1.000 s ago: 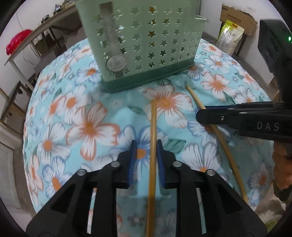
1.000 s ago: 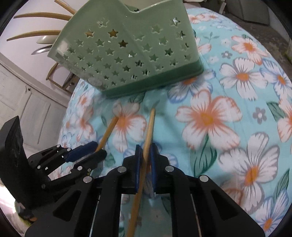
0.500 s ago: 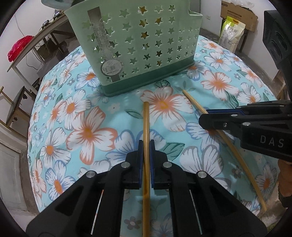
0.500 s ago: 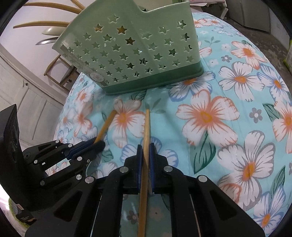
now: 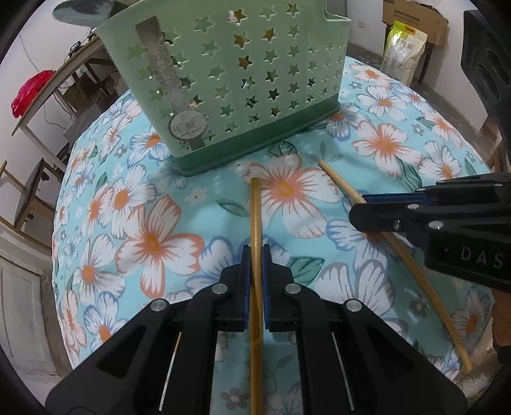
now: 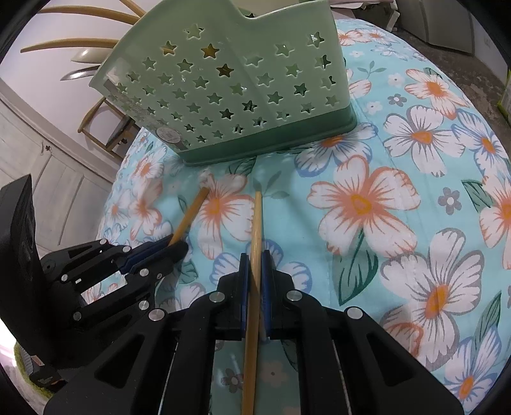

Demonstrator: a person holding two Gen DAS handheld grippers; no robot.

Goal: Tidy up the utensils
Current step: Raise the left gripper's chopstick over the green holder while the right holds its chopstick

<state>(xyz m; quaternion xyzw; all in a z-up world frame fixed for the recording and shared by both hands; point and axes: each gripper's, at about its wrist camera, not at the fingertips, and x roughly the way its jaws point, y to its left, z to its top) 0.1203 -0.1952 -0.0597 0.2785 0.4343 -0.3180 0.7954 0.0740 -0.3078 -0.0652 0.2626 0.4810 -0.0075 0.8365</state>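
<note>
At lower centre of each wrist view, the left gripper (image 5: 255, 255) is clamped on one chopstick (image 5: 255, 217) and the right gripper (image 6: 255, 260) on the other chopstick (image 6: 256, 220), both tips pointing up-frame toward the green star-holed basket (image 5: 255, 79).

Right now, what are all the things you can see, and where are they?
chopsticks: 2, tan wood, one clamped in the left gripper, one clamped in the right gripper, tips pointing at the basket
utensil basket: 1, pale green with star holes, standing on the tablecloth beyond the chopsticks
tablecloth: 1, turquoise with white and orange flowers, covering the round table
cardboard box: 1, brown, by the far wall
bag: 1, yellow-green, under the box
left gripper: 1, black with blue pads, shut on its chopstick
right gripper: 1, black with blue pads, shut on its chopstick
</note>
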